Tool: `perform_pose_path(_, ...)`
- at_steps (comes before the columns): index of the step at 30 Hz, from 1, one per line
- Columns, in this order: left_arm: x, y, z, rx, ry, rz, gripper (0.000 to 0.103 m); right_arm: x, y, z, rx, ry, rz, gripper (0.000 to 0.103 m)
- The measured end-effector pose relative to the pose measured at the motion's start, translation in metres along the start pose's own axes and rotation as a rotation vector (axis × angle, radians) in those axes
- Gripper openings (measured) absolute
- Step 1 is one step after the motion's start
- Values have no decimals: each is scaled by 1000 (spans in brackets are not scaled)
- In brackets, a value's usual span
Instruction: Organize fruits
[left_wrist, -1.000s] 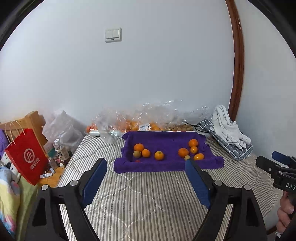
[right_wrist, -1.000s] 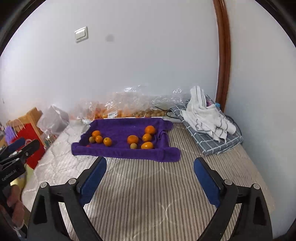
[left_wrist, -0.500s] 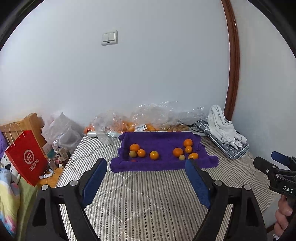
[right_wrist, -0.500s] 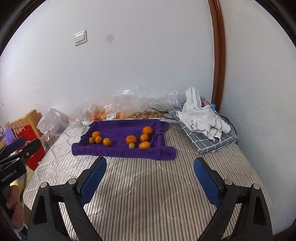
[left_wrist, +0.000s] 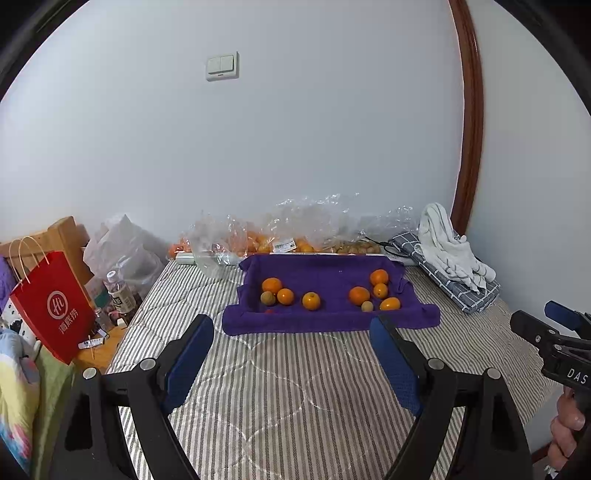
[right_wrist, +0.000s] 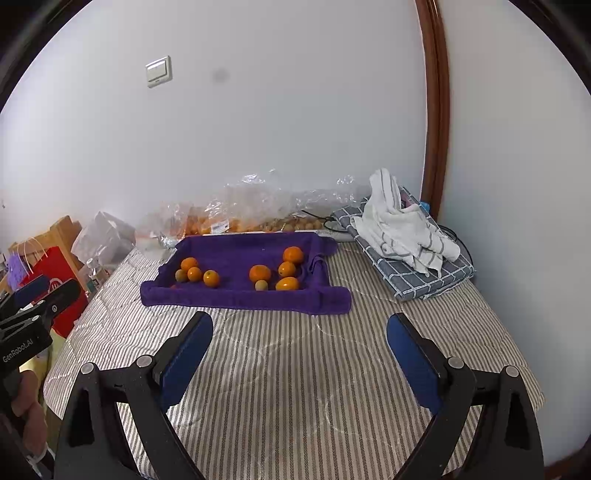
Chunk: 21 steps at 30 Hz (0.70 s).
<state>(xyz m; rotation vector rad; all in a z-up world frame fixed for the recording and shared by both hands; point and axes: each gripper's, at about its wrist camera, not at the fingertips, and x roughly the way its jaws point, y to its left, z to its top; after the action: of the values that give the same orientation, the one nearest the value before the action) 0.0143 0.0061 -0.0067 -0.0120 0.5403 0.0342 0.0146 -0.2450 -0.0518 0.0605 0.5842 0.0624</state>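
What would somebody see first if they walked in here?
Probably the bright oranges sitting on the purple towel in the middle of the striped bed. Next, the red bag at the bed's left side, and the white towel heaped at the back right.

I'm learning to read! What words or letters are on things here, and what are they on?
"DAS", cut off at the frame edge: right tool.
"GenRobot.AI": left tool.
Chinese characters, too blurred to be sure of: red paper bag.
Printed sticker, too small to read: clear fruit bag.
Label, too blurred to read: bottle.
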Motion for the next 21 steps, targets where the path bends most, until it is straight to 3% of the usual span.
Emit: perform_pose_path(21, -1, -3, 1, -3, -3, -3, 86, -8, -4, 1, -6, -22, -20, 94)
